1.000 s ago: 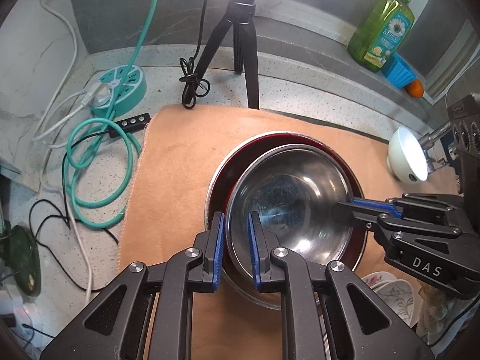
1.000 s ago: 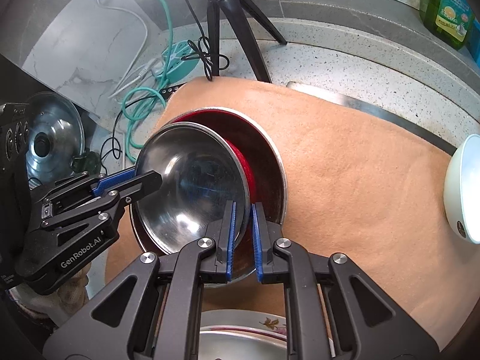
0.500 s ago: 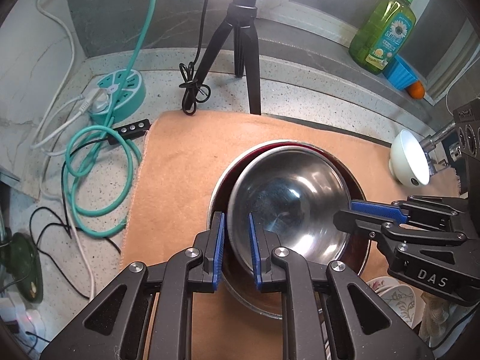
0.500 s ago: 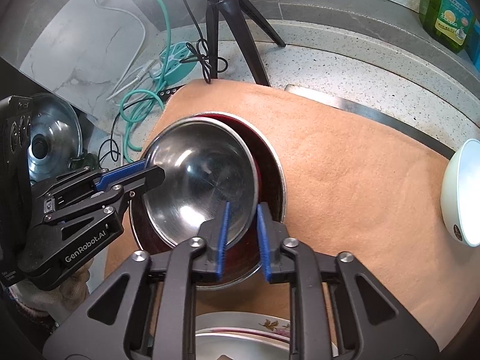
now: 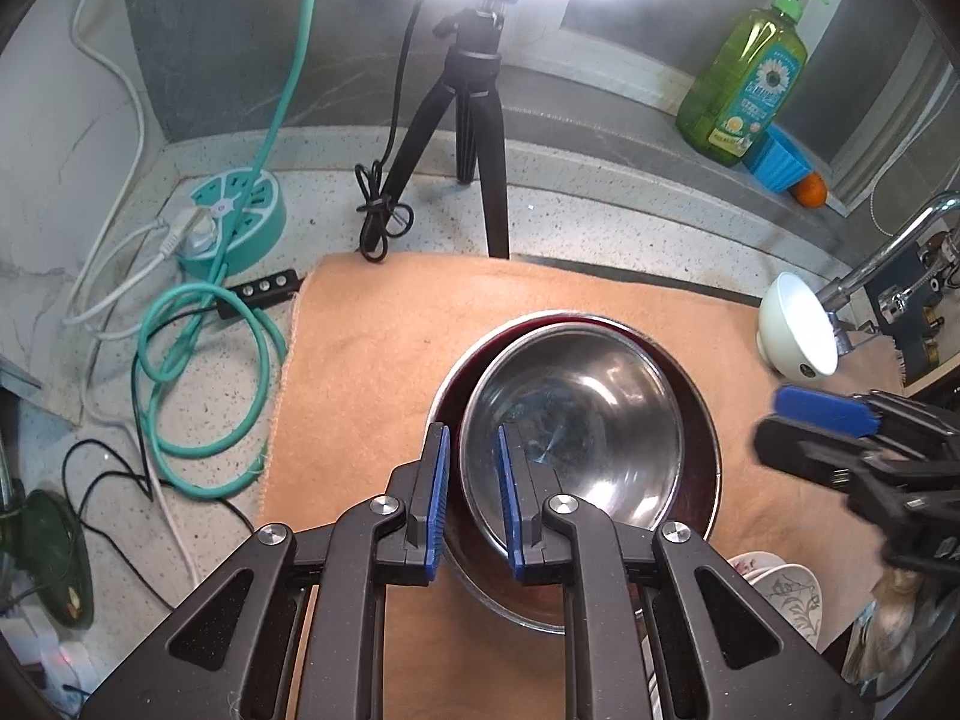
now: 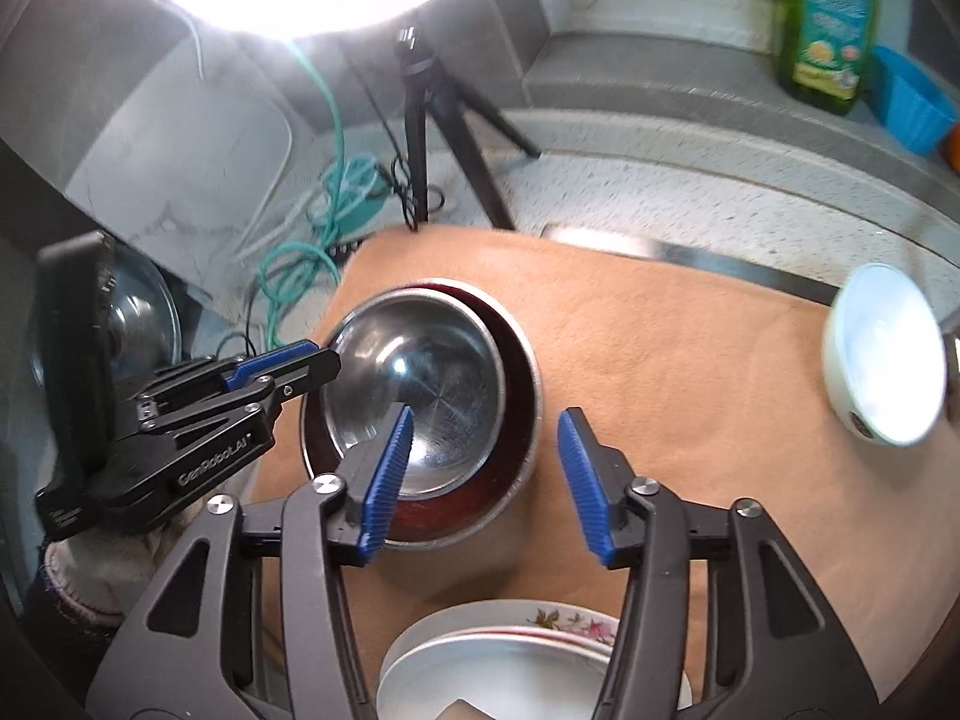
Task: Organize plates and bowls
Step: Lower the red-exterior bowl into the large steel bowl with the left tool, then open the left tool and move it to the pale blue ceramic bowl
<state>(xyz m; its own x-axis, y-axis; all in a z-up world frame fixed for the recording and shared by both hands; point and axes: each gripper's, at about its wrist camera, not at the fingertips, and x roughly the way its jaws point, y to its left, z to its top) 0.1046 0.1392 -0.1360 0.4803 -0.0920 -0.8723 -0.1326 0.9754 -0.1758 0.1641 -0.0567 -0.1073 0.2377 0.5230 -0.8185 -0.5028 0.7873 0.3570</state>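
Observation:
A steel bowl [image 5: 576, 420] sits nested inside a larger red-lined steel bowl [image 5: 699, 414] on the tan cloth [image 5: 372, 360]. My left gripper [image 5: 471, 486] is open, its fingers either side of the steel bowl's near rim. In the right wrist view the steel bowl [image 6: 420, 384] lies in the red-lined bowl [image 6: 516, 384]. My right gripper [image 6: 486, 474] is open and empty, raised above the cloth, clear of the bowls. It also shows in the left wrist view [image 5: 840, 438].
A white bowl [image 5: 798, 330] lies tilted at the cloth's right end by a tap [image 5: 888, 252]. Floral plates [image 6: 498, 654] sit at the near edge. A tripod [image 5: 474, 138], green cable [image 5: 198, 360], power hub [image 5: 234, 216] and soap bottle [image 5: 744, 84] stand behind.
Both grippers opened and released the steel bowl, which settled into the red-lined bowl. My right gripper drew back and up, away from the bowls.

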